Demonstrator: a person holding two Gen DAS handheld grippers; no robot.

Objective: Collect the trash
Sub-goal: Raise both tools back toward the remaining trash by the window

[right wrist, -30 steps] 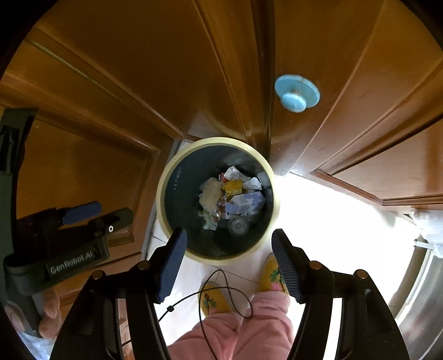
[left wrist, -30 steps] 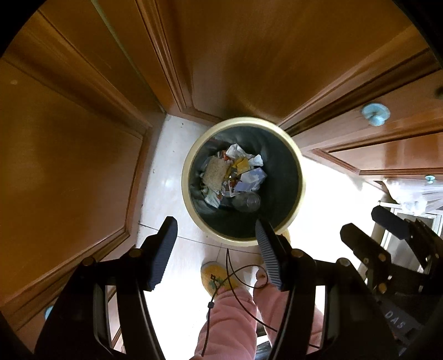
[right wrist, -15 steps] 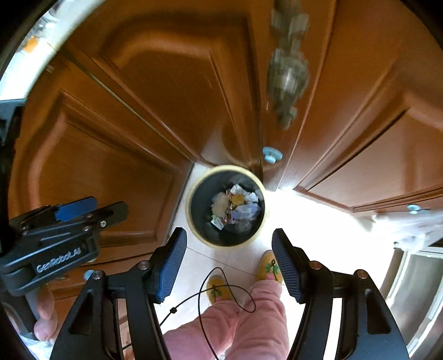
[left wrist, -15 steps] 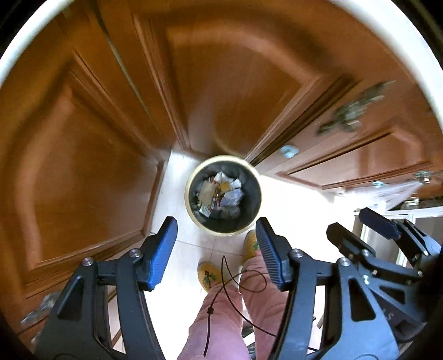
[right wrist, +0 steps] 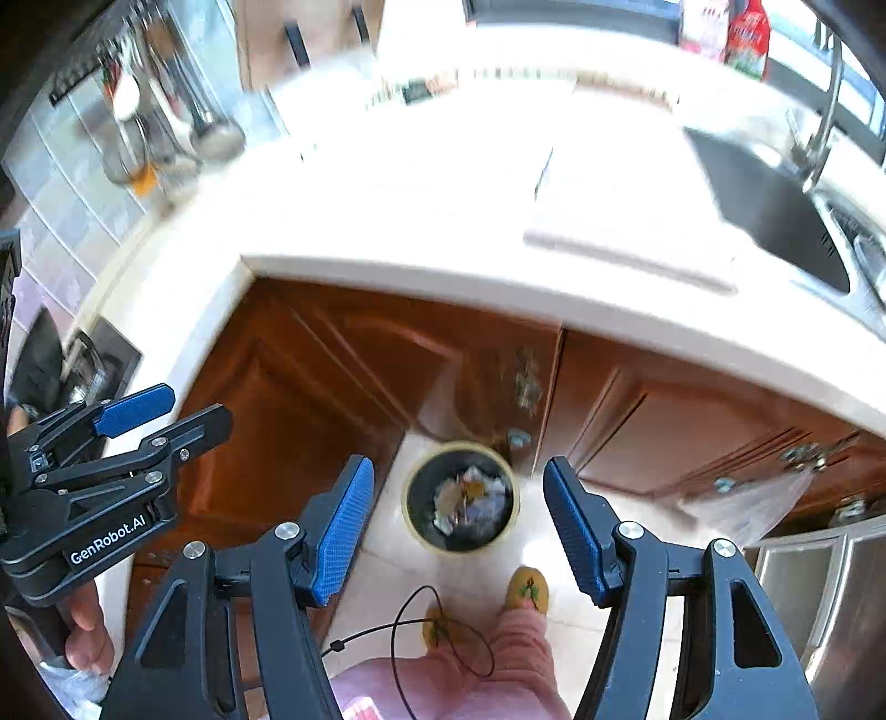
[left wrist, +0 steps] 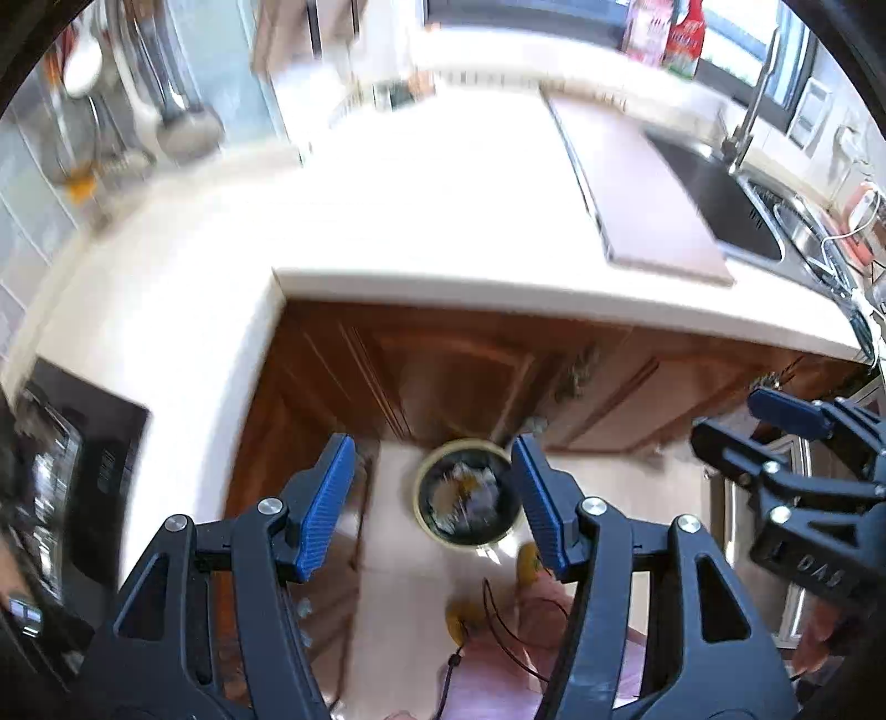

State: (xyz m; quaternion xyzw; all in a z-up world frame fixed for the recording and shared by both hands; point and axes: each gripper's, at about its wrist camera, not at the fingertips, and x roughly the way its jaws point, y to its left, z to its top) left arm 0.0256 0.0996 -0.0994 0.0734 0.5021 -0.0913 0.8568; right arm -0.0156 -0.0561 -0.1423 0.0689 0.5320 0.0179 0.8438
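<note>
Left wrist view shows a white bench (left wrist: 443,221) above the trash bin (left wrist: 468,498), now farther below; both hand-held grippers (left wrist: 432,498) (right wrist: 459,515) gape apart, empty.

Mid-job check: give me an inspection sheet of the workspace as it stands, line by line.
Surface: white countertop, overexposed; pale cutting board lies on it.
Job's things: trash bin on the floor by the corner cabinets, paper waste inside.
Clutter: bottles near the window, blurred.
Grippers: left gripper and right gripper both empty, jaws apart.
Cables: thin black cord looping over the person's pink trousers.
Surroundings: wooden cabinets, sink, hanging ladles, yellow slippers.
</note>
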